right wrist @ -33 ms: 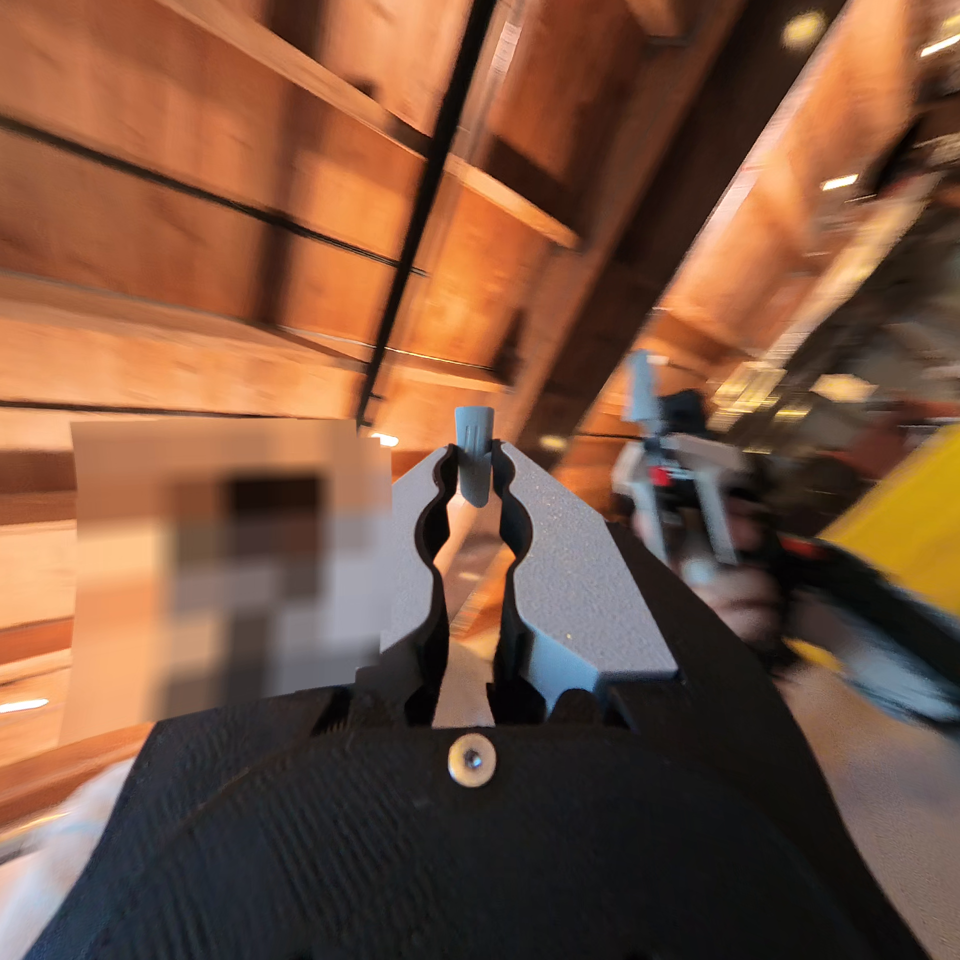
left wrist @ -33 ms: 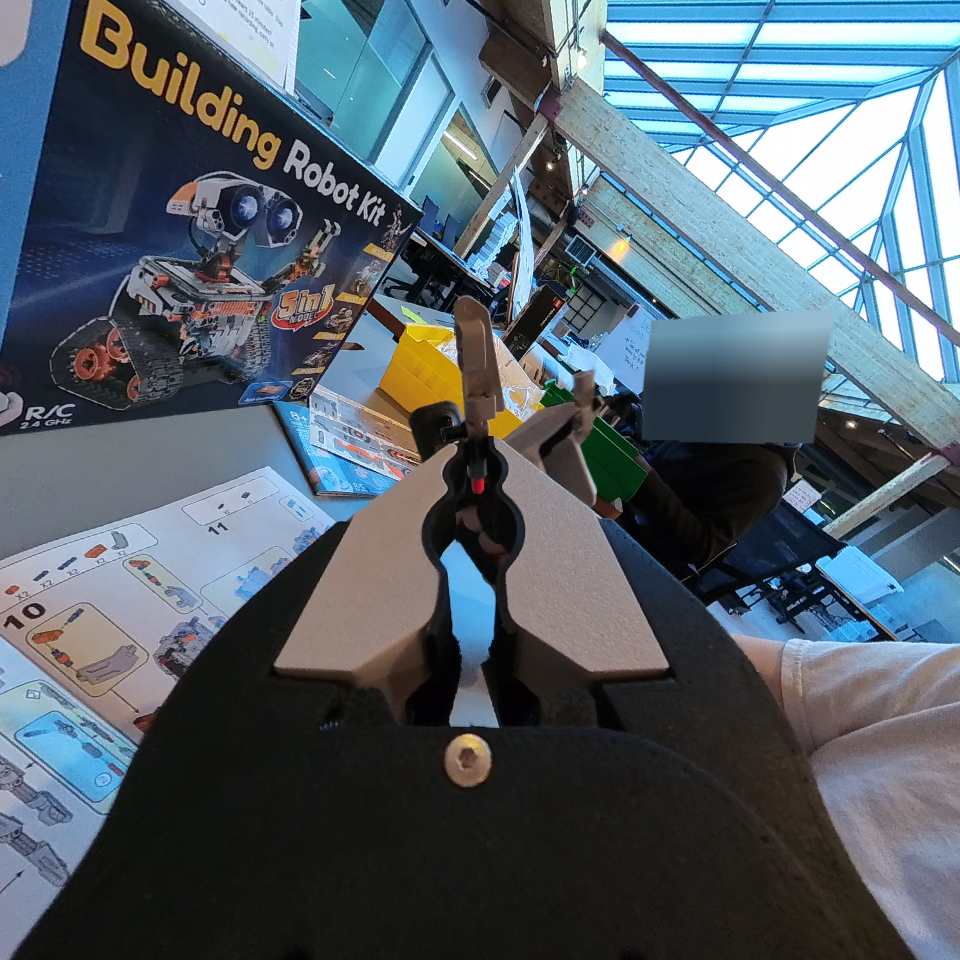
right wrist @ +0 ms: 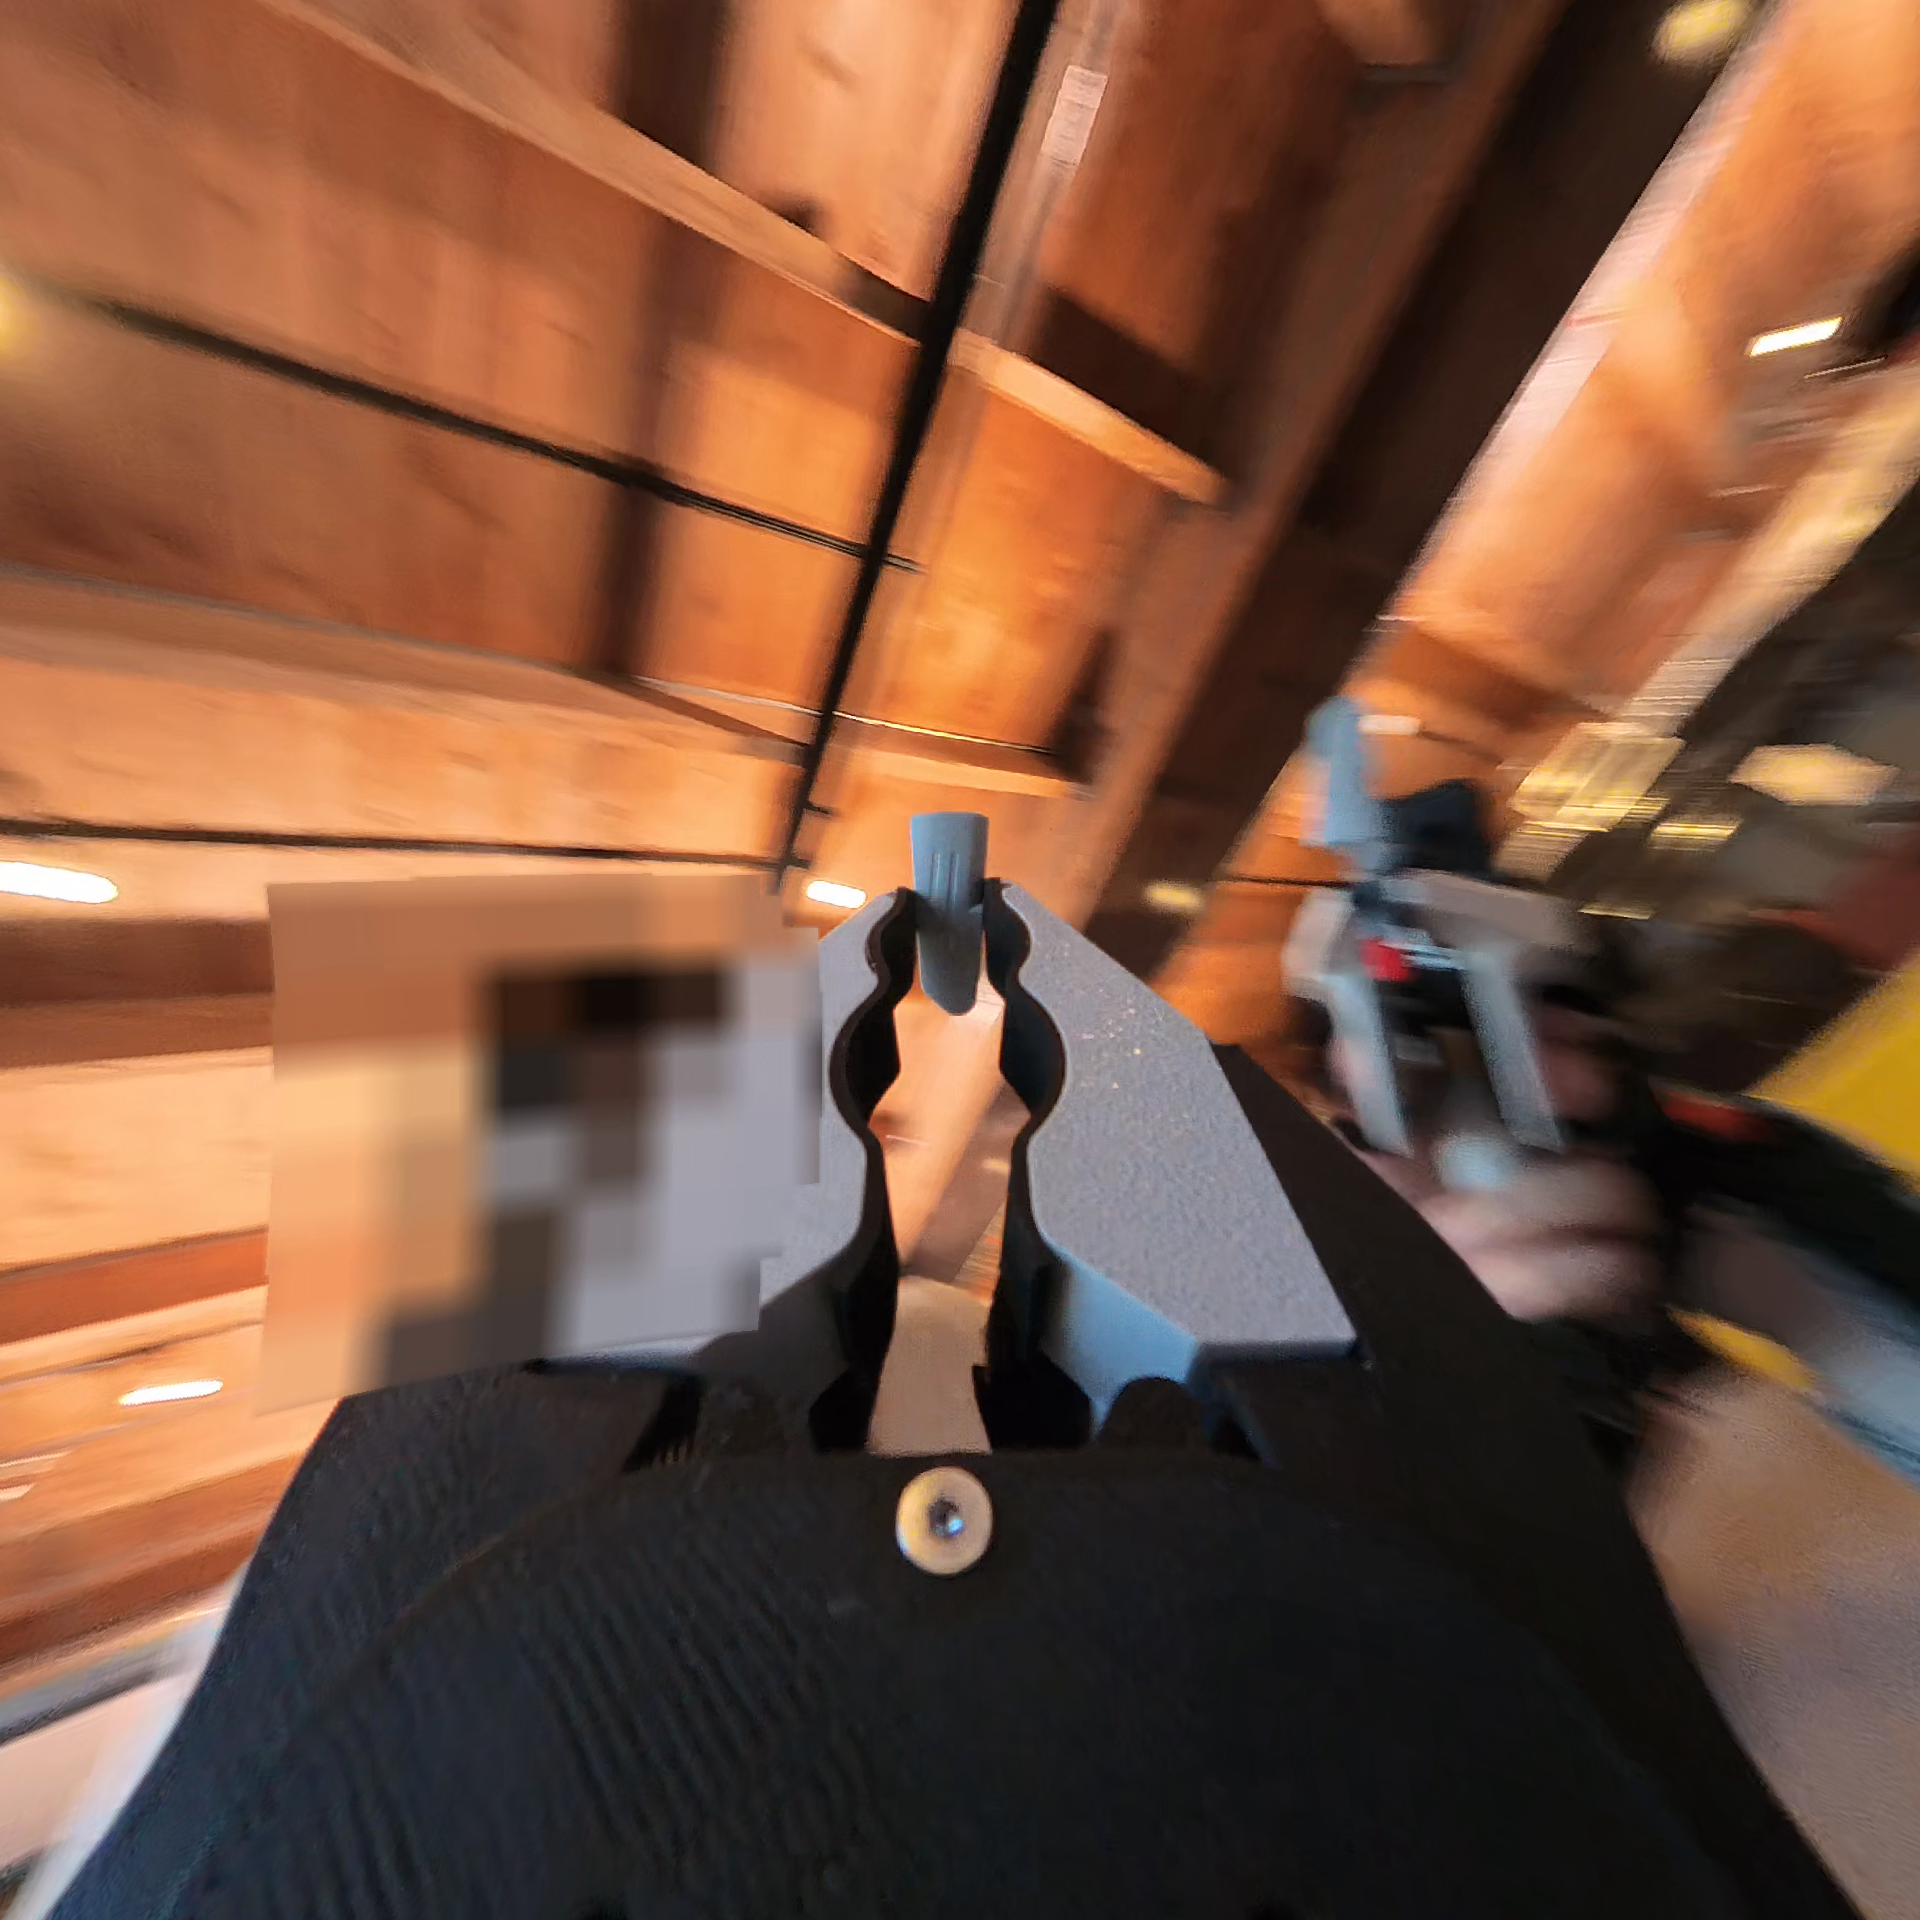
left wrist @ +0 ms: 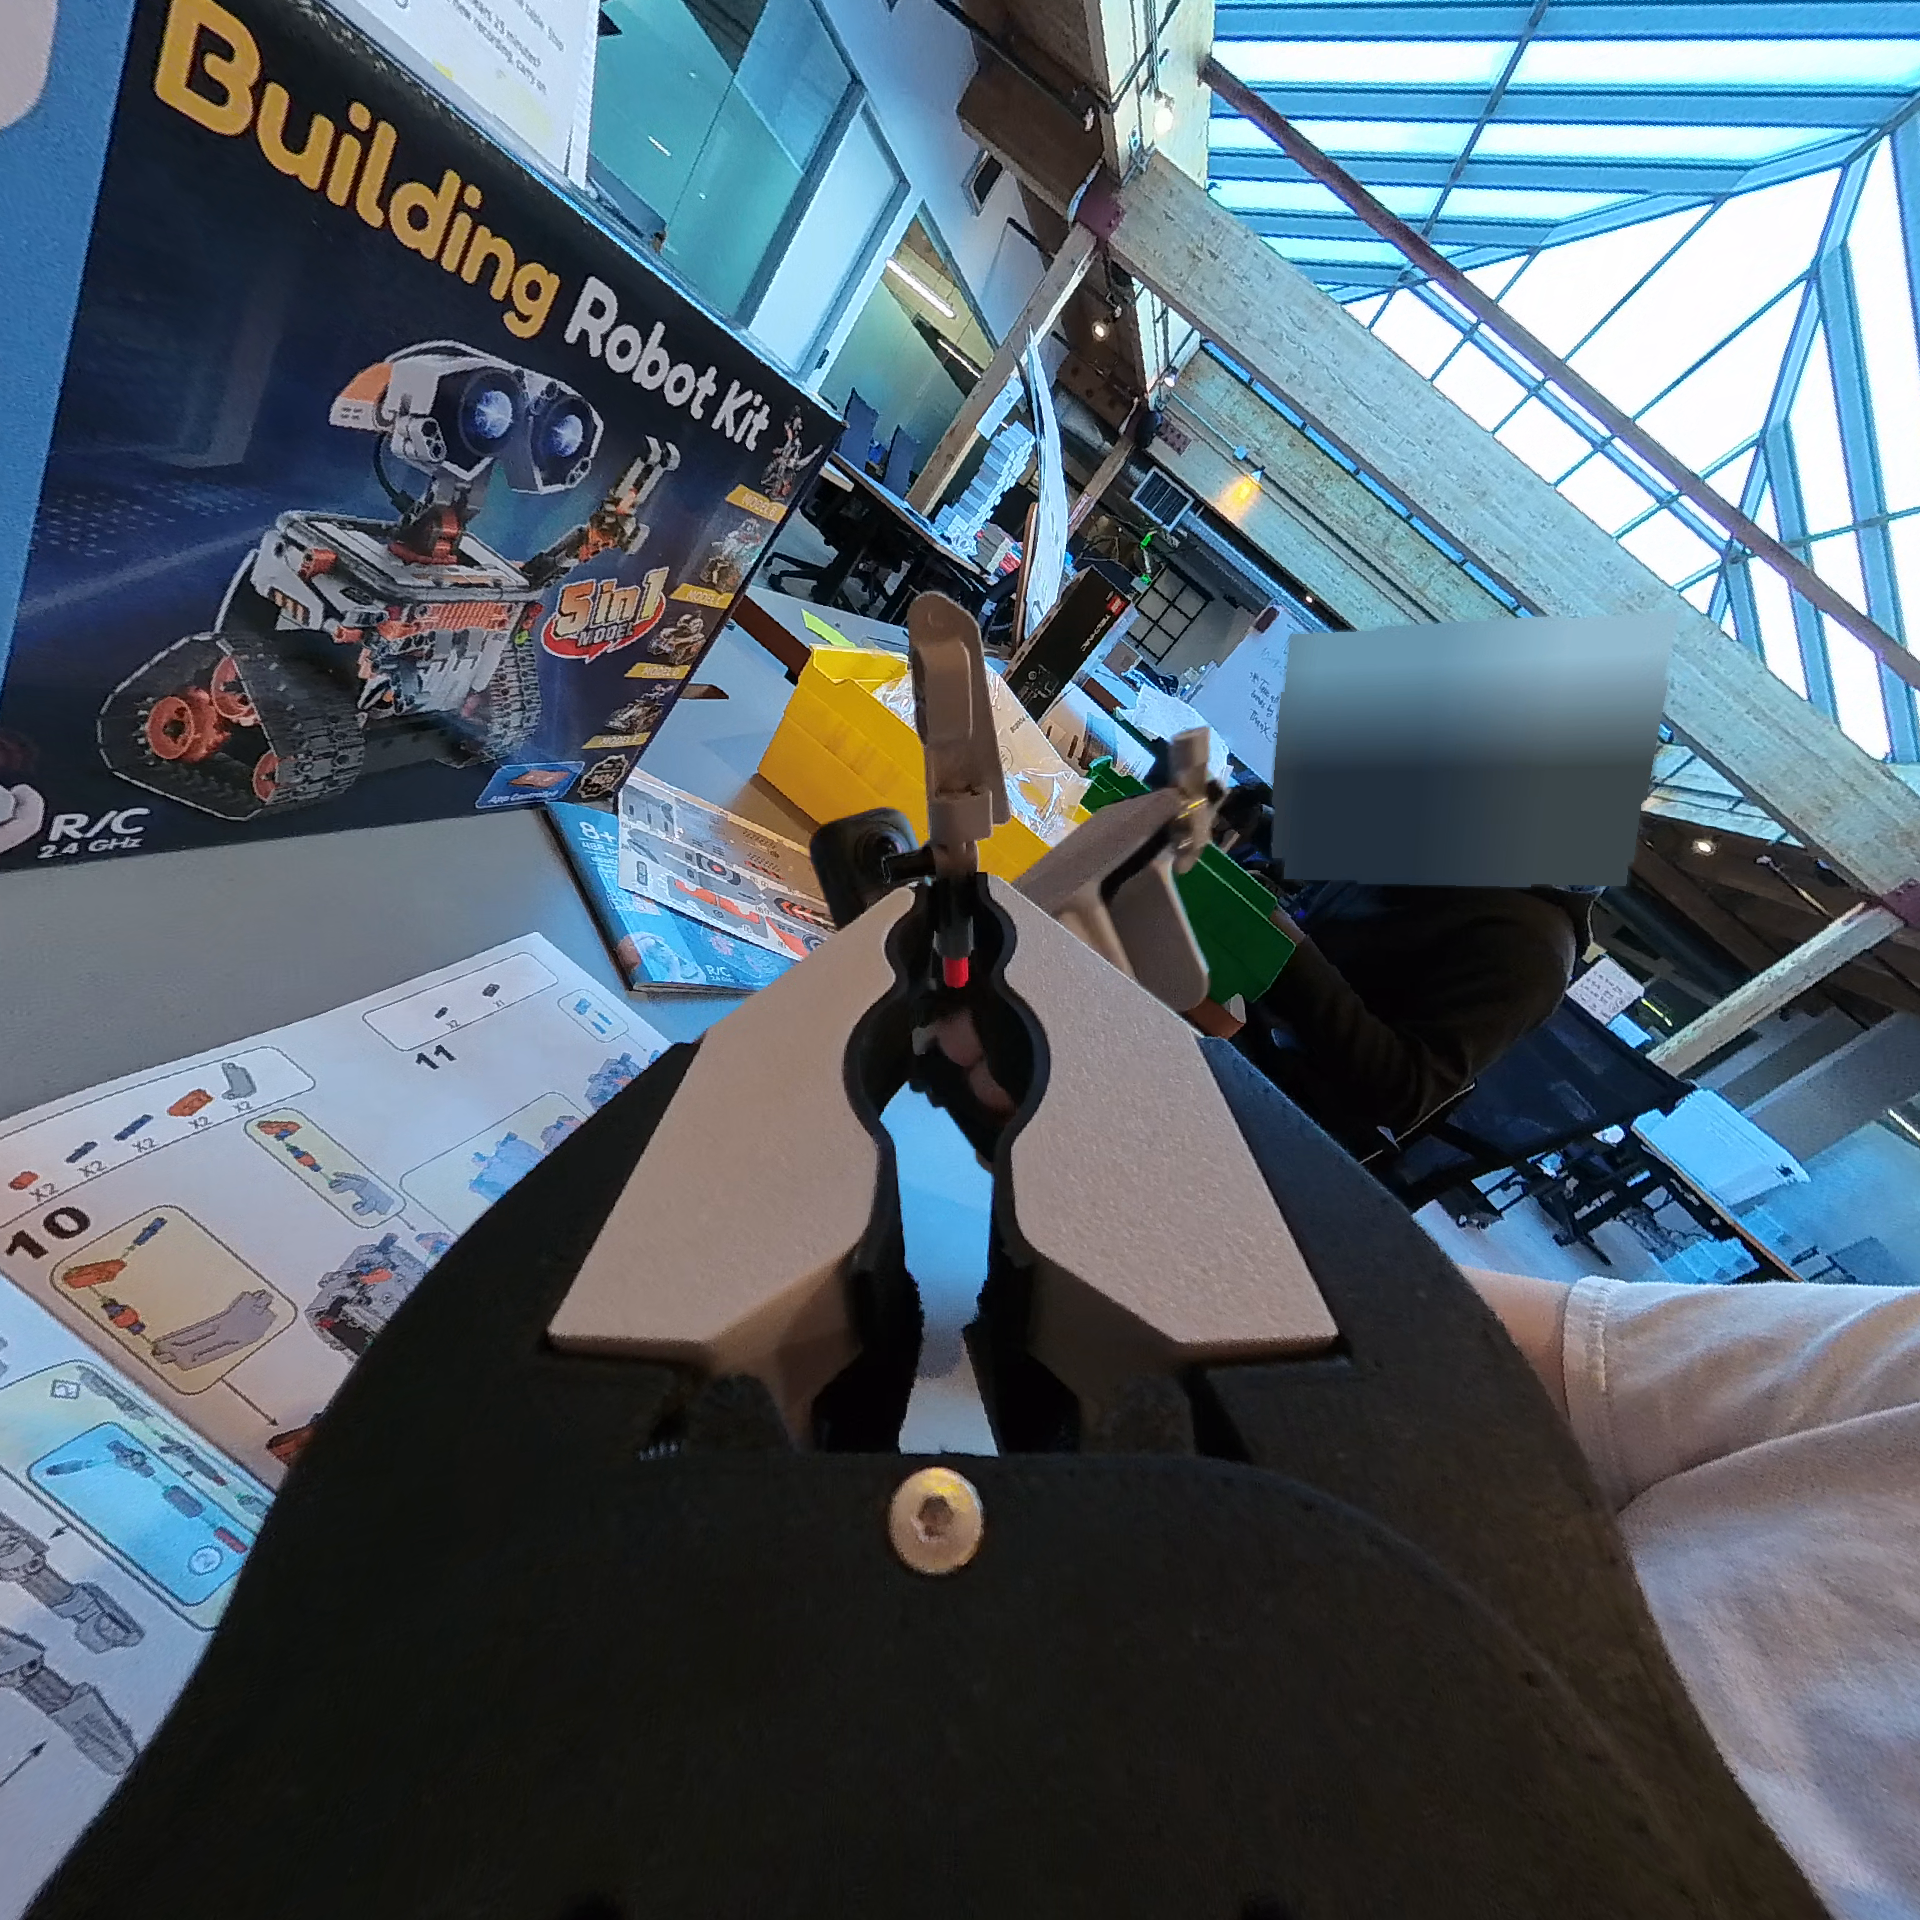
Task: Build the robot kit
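My left gripper had pale grey fingers on black, pinching a grey part with a red-tipped black pin. Beyond sat yellow bins; my right gripper clamped a blue-grey peg.

Both grippers raised, jaws clamped.

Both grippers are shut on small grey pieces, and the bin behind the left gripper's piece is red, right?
Not quite: the bin is yellow, not red, as the left wrist view shows. The rest holds: the left gripper is shut on a grey piece with a dark pin, and the right gripper is shut on a small grey piece.
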{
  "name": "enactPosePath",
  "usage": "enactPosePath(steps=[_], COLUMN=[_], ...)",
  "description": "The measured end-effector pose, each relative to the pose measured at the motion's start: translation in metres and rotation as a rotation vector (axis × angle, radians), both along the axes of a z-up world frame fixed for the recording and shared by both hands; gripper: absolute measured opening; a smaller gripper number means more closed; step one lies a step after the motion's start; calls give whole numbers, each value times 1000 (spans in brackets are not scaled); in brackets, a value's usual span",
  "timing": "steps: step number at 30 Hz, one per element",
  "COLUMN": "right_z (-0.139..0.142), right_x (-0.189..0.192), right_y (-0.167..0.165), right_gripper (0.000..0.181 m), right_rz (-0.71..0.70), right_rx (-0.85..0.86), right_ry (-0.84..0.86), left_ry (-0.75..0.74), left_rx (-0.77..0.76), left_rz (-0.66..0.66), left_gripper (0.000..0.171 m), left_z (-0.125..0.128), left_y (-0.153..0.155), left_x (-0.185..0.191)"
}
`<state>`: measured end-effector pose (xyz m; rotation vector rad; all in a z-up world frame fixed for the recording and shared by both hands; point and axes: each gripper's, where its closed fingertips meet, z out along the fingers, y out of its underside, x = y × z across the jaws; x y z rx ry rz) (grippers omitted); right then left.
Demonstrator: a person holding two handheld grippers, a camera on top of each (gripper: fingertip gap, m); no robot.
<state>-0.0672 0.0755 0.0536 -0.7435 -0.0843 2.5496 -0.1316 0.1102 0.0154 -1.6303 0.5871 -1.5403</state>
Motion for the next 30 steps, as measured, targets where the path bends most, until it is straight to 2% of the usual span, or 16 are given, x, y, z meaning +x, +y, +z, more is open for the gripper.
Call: enactPosePath(steps=[3,9,22,30], right_z=[15,33,45,44], right_x=[15,12,41,35], right_y=[-11,-42,-44,-46], right_gripper=[11,9,9,9], right_rz=[107,188,187,183], right_rx=[-11,113,89,101], right_ry=[183,221,425,391], left_ry=[8,11,11,12], left_rx=[-1,-4,1,0], left_rz=[-2,-5,-12,-13], left_gripper=[4,4,4,4], left_z=[-2,-3,-2,-2], left_y=[0,0,-2,-2], left_x=[1,2,4,4])
